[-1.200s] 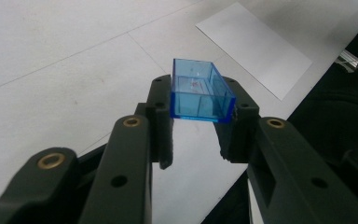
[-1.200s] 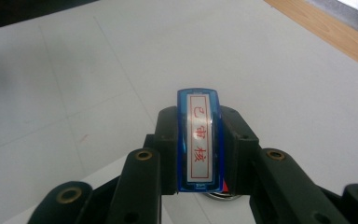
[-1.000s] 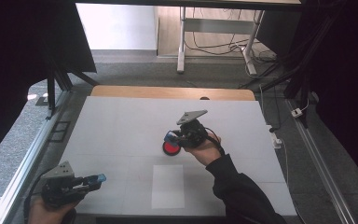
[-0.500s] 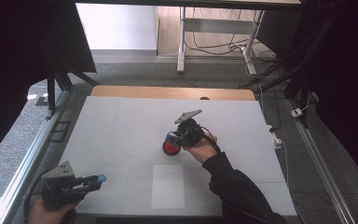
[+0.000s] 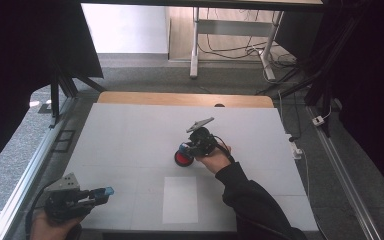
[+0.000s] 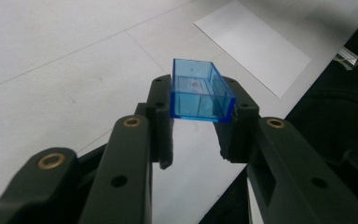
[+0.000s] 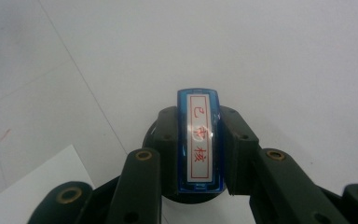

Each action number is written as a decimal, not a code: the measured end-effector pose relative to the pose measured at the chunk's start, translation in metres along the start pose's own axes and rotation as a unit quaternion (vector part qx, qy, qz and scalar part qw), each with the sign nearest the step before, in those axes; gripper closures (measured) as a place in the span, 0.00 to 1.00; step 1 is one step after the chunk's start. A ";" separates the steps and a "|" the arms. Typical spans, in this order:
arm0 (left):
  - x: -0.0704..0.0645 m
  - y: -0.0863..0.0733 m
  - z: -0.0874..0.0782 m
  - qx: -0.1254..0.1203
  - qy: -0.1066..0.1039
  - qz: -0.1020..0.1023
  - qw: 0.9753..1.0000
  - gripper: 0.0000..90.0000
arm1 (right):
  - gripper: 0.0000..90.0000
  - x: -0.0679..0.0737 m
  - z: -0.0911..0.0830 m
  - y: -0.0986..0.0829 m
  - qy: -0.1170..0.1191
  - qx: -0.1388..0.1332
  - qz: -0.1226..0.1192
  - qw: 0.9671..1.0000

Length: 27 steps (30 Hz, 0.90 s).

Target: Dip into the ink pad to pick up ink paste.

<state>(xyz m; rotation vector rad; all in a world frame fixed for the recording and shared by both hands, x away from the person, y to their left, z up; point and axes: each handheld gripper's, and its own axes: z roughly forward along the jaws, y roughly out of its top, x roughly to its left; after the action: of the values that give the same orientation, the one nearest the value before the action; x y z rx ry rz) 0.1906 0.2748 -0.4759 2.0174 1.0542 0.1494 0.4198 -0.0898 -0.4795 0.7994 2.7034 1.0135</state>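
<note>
At table centre, a blue stamp (image 7: 199, 140) is being clamped by the right gripper (image 5: 196, 142) over a red ink pad (image 5: 183, 158); near left, a blue cap (image 6: 200, 91) is being gripped by the left gripper (image 5: 97, 193).

Laboratory recording bay: white worktop (image 5: 130, 135) inside aluminium framing (image 5: 22, 180), black curtains (image 5: 25, 50) at 9 o'clock, floor cables (image 5: 235, 50) at 12 o'clock.
</note>
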 end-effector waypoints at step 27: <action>0.000 0.000 0.000 0.002 0.000 0.001 1.000 0.76 | 0.78 0.024 0.008 0.007 -0.067 0.031 -0.047 0.996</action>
<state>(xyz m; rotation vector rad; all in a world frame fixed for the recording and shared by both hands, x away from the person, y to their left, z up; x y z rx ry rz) 0.1906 0.2748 -0.4762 2.0228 1.0528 0.1471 0.4051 -0.0686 -0.4801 0.7149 2.6411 0.8300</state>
